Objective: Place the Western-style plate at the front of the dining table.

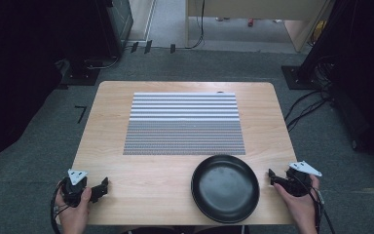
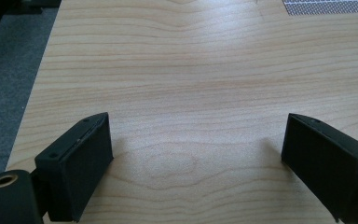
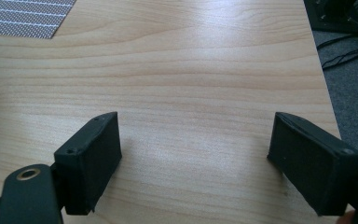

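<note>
Wooden counter (image 1: 126,165) carries striped mat (image 1: 185,124), black plate (image 1: 225,187) at near edge; left claw (image 1: 102,187), right claw (image 1: 272,176) spread, empty, parked at corners, apparently ready; right nearest plate.

Both forearms cut off by bottom edge, high view. Small dark object (image 1: 219,92) at placemat (image 1: 184,124) far edge: too small to identify.

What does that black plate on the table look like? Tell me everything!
The plate is round, black and a bit shiny, with a raised rim and a shallow dip inside. It is empty and lies flat on the wooden table, near the front edge, just below the striped mat. The right claw is beside it, not touching.
</note>
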The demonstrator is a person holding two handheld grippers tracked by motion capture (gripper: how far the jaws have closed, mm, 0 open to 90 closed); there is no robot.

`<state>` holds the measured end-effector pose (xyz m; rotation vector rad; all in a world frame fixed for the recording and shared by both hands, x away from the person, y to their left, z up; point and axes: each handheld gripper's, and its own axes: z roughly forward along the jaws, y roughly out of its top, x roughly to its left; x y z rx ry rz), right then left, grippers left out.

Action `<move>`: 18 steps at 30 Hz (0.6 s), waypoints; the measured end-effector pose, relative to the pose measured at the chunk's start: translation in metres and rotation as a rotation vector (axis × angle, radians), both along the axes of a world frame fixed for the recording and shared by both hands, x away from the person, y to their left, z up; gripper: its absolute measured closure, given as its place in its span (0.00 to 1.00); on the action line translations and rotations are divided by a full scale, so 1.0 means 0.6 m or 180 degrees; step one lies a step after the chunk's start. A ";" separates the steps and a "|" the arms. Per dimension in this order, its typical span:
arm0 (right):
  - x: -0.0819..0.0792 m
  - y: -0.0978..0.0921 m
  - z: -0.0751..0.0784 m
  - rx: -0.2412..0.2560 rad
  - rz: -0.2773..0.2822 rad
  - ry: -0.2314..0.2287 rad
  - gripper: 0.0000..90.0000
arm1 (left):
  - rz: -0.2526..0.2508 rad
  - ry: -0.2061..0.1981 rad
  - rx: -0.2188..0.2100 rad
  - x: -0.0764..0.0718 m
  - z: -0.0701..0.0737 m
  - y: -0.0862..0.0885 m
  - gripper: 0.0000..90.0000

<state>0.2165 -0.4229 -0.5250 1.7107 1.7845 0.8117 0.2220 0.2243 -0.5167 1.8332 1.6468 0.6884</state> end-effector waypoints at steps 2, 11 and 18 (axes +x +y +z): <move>0.000 0.000 0.000 0.0002 0.0001 0.0002 0.17 | 0.0001 0.0003 0.0001 0.000 0.000 0.000 0.09; -0.012 -0.004 0.012 0.0078 -0.0091 -0.0121 0.16 | -0.0019 0.0000 -0.0023 0.002 0.005 -0.015 0.09; -0.026 0.003 0.037 0.0126 -0.0204 -0.0300 0.18 | -0.0158 -0.0014 -0.0149 0.002 0.012 -0.050 0.09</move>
